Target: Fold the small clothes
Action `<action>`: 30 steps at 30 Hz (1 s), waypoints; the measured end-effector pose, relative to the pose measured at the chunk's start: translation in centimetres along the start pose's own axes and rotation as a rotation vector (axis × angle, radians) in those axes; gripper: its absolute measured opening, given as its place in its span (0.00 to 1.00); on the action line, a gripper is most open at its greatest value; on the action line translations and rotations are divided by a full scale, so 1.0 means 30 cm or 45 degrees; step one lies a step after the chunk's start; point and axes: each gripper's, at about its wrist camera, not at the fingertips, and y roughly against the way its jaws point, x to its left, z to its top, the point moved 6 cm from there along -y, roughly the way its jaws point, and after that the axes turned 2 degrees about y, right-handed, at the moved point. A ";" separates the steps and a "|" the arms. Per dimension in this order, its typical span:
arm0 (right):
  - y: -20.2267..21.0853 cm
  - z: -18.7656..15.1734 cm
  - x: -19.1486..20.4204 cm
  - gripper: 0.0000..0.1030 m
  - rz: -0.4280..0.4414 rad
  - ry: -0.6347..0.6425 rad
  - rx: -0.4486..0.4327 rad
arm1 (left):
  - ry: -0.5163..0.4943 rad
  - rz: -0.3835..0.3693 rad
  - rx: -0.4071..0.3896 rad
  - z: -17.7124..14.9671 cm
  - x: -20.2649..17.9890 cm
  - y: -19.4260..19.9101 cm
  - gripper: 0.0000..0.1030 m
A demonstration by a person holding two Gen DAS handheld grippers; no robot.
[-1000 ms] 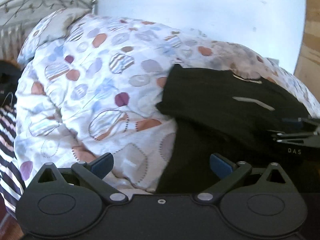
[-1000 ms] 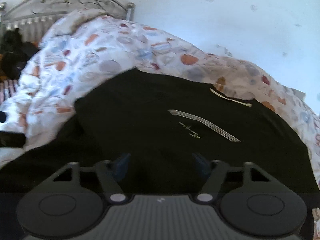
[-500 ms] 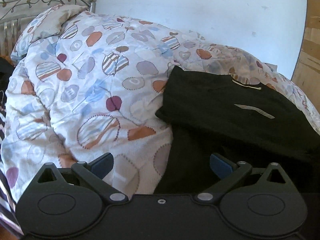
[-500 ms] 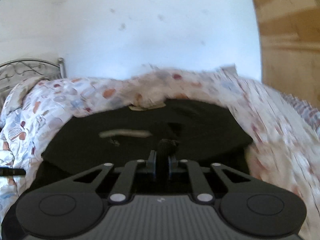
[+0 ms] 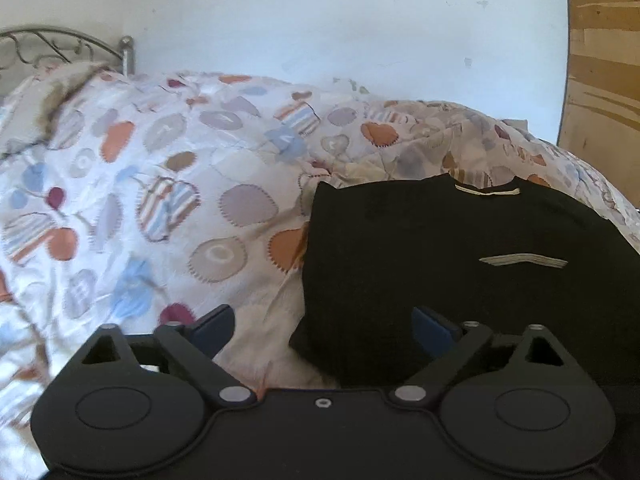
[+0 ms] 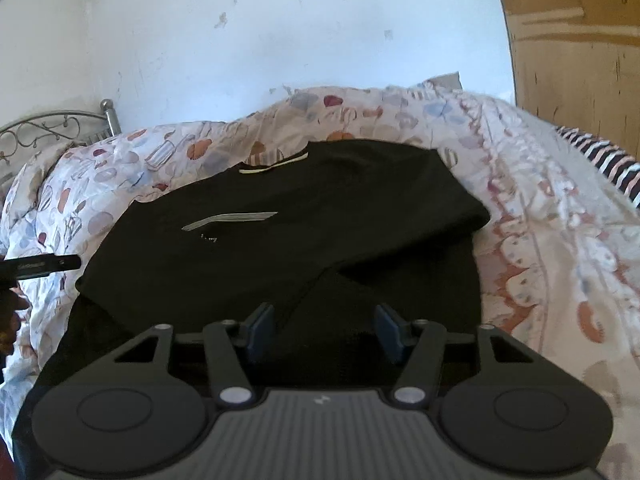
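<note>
A black T-shirt [image 5: 460, 264] with a grey stripe print lies on the patterned duvet, its sides folded in; it also shows in the right wrist view [image 6: 296, 224]. My left gripper [image 5: 322, 330] is open and empty, over the shirt's lower left edge. My right gripper [image 6: 324, 330] is open and empty, just above the shirt's lower right part, where a folded sleeve edge runs between the fingers. The left gripper's tip [image 6: 44, 266] shows at the left edge of the right wrist view.
The duvet [image 5: 160, 208] with coloured blobs covers the bed. A metal headboard [image 6: 52, 128] stands at the left, a white wall [image 5: 320, 32] behind, a wooden panel [image 6: 576, 40] at the right. A striped cloth [image 6: 608, 164] lies at the far right.
The right gripper was shut on shirt fabric half a second ago and is now open; the right sleeve side lies folded over. The left gripper moved forward and to the right.
</note>
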 end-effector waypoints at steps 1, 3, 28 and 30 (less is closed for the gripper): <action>-0.010 -0.001 0.003 0.57 -0.001 0.005 0.007 | 0.009 -0.025 0.018 0.009 0.003 -0.024 0.81; -0.031 -0.007 0.005 0.53 -0.015 0.004 0.020 | 0.043 -0.079 0.064 0.017 0.013 -0.066 0.68; -0.049 -0.047 -0.014 0.02 -0.081 0.054 0.058 | 0.071 0.015 0.276 0.031 0.006 -0.154 0.11; -0.049 -0.050 -0.013 0.02 -0.093 0.059 0.061 | 0.089 0.034 0.295 0.023 0.008 -0.174 0.12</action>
